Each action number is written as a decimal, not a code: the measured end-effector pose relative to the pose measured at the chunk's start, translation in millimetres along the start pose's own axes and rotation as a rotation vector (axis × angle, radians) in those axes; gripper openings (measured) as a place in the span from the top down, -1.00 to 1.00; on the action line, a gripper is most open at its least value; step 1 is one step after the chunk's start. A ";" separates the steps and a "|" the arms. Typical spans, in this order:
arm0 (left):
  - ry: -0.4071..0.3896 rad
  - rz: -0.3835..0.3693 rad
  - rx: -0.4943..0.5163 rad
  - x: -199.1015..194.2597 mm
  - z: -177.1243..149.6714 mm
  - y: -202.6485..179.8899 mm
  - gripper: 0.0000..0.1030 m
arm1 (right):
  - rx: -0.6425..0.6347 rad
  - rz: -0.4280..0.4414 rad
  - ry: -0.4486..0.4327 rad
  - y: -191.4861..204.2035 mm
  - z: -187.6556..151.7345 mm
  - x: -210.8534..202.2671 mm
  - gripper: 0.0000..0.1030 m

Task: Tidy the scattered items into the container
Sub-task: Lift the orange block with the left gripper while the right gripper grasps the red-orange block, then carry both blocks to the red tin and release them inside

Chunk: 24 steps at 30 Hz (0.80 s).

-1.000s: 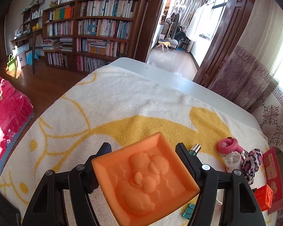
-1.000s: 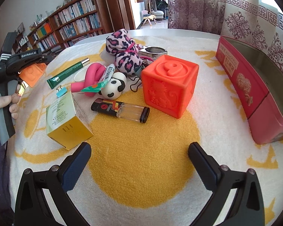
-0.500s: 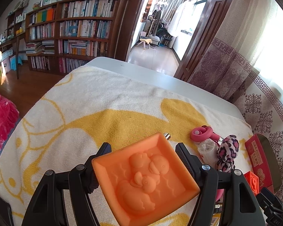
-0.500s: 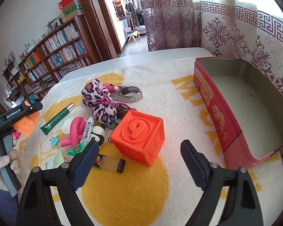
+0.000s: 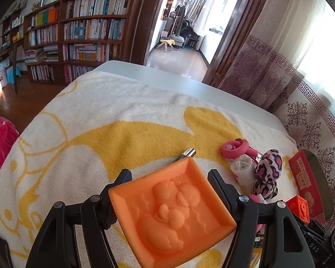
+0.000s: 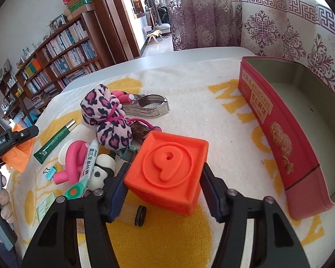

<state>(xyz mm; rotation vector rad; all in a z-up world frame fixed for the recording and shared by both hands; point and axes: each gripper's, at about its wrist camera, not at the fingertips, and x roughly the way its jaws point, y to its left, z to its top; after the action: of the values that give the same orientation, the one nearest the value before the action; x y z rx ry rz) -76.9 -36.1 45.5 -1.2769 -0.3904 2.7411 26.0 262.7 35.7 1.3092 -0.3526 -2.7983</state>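
Note:
My left gripper (image 5: 169, 178) is shut on an orange square duck block (image 5: 172, 214) and holds it above the towel; it also shows in the right wrist view (image 6: 20, 151) at far left. My right gripper (image 6: 165, 172) has its jaws around a red-orange number block (image 6: 167, 167) that rests on the towel, with the pads at its two sides. The red tin container (image 6: 290, 129) stands open and empty to the right. The tin (image 5: 308, 178) shows at the right edge of the left wrist view.
A pile lies left of the number block: leopard-print pouch (image 6: 107, 116), green tube (image 6: 54, 140), pink curler (image 6: 72, 160), panda ball (image 6: 102, 169), metal clip (image 6: 147, 107), lighter (image 6: 131, 214), small box (image 6: 47, 207). A yellow-and-white towel (image 6: 212, 116) covers the table.
My right gripper moved forward and its jaws narrowed around the number block. My left gripper kept the duck block and shifted slightly toward the pile.

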 end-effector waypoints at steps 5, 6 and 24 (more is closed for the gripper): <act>-0.002 -0.002 0.017 -1.6 -1.0 -6.6 -0.40 | 0.034 0.039 -0.092 -7.7 1.2 -32.7 -0.25; -0.003 -0.002 0.021 -2.4 -1.0 -8.1 -0.40 | 0.035 0.033 -0.119 -10.0 2.6 -42.0 -0.25; 0.003 -0.081 0.183 -19.6 -7.5 -120.0 -0.40 | 0.203 -0.269 -0.297 -150.2 20.7 -100.0 -0.27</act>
<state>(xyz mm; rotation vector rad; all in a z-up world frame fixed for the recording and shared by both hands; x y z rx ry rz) -61.4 77.1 87.6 -1.1930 -0.1817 2.6365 84.7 425.3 91.2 1.0356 -0.5183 -3.2708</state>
